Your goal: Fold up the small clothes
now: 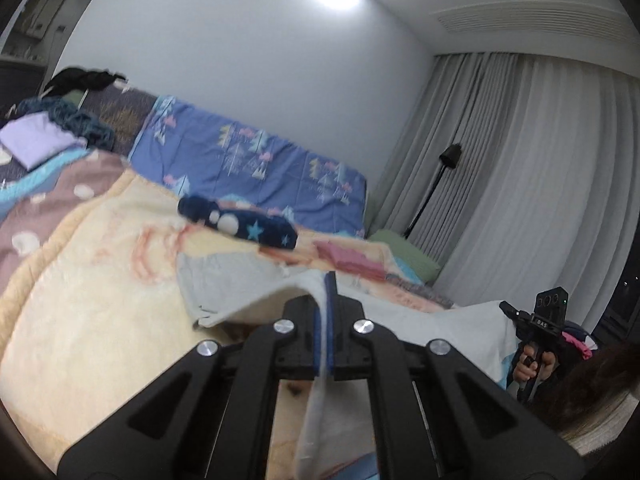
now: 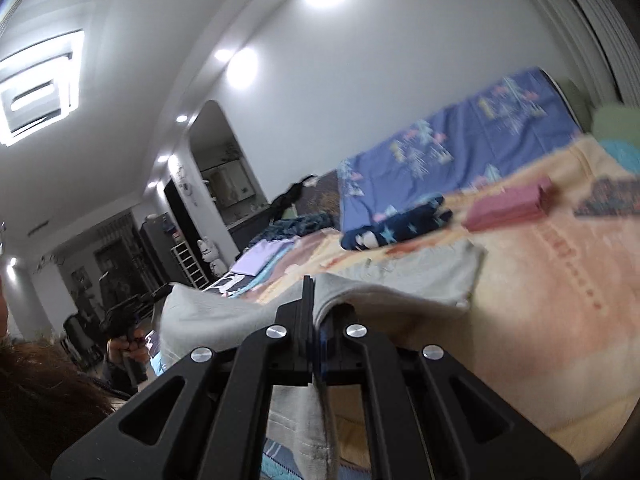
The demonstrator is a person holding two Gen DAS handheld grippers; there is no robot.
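Observation:
A light grey garment [image 1: 240,280] is held up over the bed by both grippers. My left gripper [image 1: 326,280] is shut on one edge of it; cloth hangs down between the fingers. My right gripper [image 2: 312,284] is shut on the other edge of the same grey garment [image 2: 420,276], whose far part drapes onto the cream blanket [image 2: 540,320]. The right gripper also shows in the left wrist view [image 1: 536,320], and the left gripper in the right wrist view [image 2: 128,312].
On the cream blanket [image 1: 100,280] lie a navy star-patterned garment [image 1: 248,226], a folded pink garment [image 1: 352,260], a lilac folded piece [image 1: 36,140] and a blue quilt [image 1: 260,160]. Grey curtains [image 1: 540,160] and a black floor lamp [image 1: 436,188] stand to the right.

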